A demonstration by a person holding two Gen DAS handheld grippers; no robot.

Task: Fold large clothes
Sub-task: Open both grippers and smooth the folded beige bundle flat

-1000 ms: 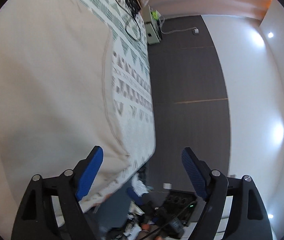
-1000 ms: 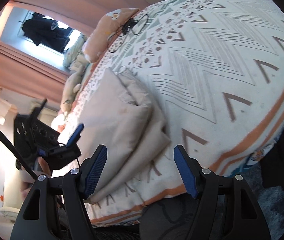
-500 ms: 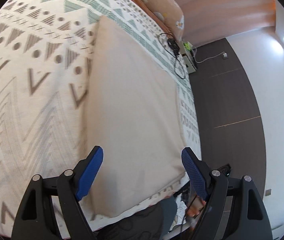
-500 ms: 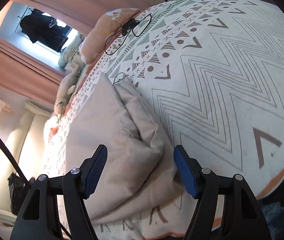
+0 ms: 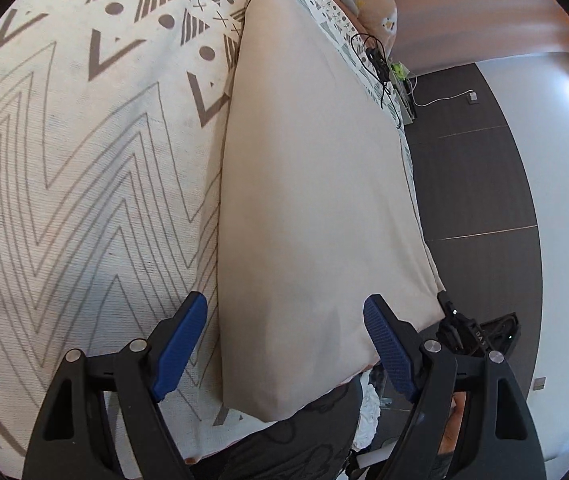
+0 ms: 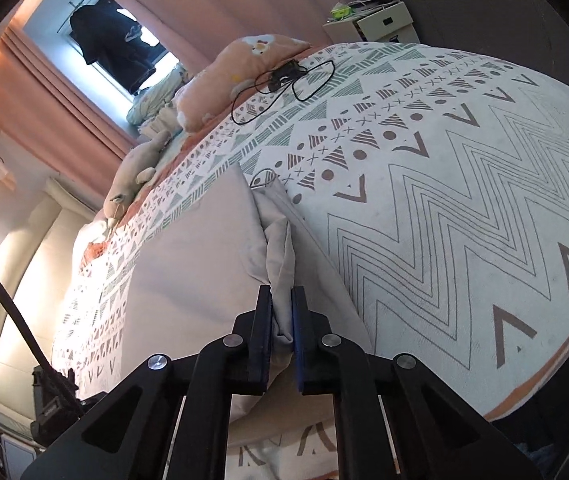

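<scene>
Left wrist view: the left tongs are held spread above the near end of the beige garment, laid folded on the patterned bed. Right wrist view: the right tongs are pinched on a bunched fold of this soft, limp cloth; corners and hems are judged the best holds.

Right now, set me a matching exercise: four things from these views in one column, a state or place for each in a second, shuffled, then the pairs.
Things:
1. left gripper
2. right gripper
3. black cable
4. plush toy

States or places:
A. looped on the patterned bedspread, beside the peach pillow
B. jaws shut on a fold of the beige garment
C. jaws open above the garment
D. lying along the bed's far edge, below the window

Pairs: 1-C, 2-B, 3-A, 4-D
</scene>
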